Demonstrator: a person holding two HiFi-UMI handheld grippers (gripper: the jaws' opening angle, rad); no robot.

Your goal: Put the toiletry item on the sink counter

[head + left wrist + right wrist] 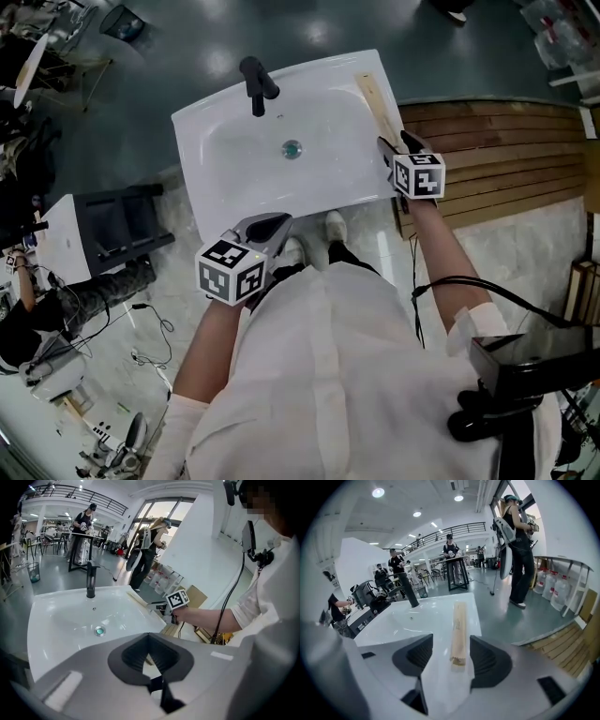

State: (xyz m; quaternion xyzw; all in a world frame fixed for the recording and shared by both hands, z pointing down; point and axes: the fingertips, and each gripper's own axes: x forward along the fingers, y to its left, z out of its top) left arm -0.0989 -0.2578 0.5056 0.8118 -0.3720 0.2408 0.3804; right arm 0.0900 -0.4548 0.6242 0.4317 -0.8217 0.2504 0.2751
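The toiletry item (373, 101), a long thin tan pack, lies flat on the right rim of the white sink counter (211, 202). In the right gripper view the pack (459, 625) runs away from me between the jaws of my right gripper (451, 643), which stand open, with a gap between the pack and each pad. That gripper (397, 144) hovers over the counter's right front corner. My left gripper (274, 225) is at the counter's front edge, jaws shut and empty (149, 637). In the left gripper view the pack (138, 600) lies just beyond the right gripper (159, 606).
A black faucet (256, 82) stands at the back of the basin, and a drain (292, 148) sits in the middle. A wooden pallet (497, 150) lies right of the sink, a black rack (112, 230) to the left. Cables run over the floor. People stand in the hall behind.
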